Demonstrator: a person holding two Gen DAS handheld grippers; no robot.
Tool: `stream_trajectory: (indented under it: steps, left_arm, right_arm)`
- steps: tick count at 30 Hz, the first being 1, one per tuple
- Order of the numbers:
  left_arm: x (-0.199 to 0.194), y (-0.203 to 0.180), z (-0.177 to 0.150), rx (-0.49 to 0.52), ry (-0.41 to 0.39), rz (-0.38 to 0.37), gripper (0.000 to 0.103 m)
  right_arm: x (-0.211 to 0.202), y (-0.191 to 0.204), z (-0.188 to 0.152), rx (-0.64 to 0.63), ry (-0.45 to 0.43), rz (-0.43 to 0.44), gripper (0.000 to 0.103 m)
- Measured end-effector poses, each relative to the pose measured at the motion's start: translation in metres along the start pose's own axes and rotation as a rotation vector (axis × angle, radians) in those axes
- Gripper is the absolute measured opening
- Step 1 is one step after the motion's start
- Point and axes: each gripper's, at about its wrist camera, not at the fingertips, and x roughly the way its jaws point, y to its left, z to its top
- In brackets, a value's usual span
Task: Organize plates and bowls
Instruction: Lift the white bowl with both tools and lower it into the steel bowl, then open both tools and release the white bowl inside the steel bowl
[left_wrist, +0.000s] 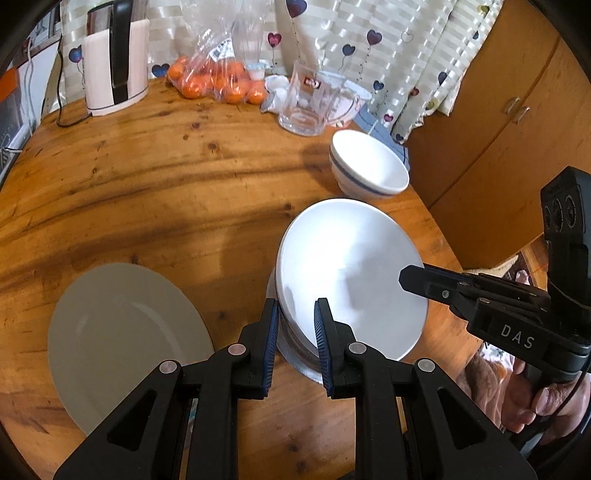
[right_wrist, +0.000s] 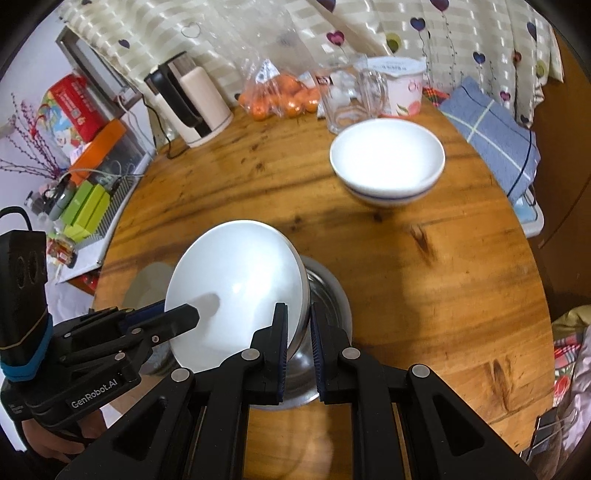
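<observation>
A white deep plate hangs tilted between both grippers, just over a steel bowl on the round wooden table. My left gripper is shut on the plate's left rim; it shows at lower left in the right wrist view. My right gripper is shut on the opposite rim, one finger lying on the plate's face. A flat grey-white plate lies to the left. A white bowl with a blue stripe stands farther back.
At the table's back stand a kettle, a bag of oranges, a glass mug and a paper cup. A blue cloth lies at the right edge. Wooden cabinets stand beyond the right rim.
</observation>
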Motion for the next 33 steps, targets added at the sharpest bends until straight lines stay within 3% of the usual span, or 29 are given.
stream_trajectory:
  steps: [17, 31, 33]
  left_arm:
    - [0.018, -0.005, -0.009, 0.011, 0.088, -0.010, 0.021]
    - [0.007, -0.003, -0.006, 0.016, 0.029, -0.017, 0.023]
    - [0.003, -0.001, -0.004, 0.008, 0.007, -0.014, 0.023]
  right_arm:
    - [0.010, -0.012, -0.007, 0.011, 0.065, -0.015, 0.015]
    - [0.010, -0.016, -0.003, 0.004, 0.055, -0.024, 0.016]
    - [0.008, -0.017, -0.002, 0.005, 0.042, -0.020, 0.020]
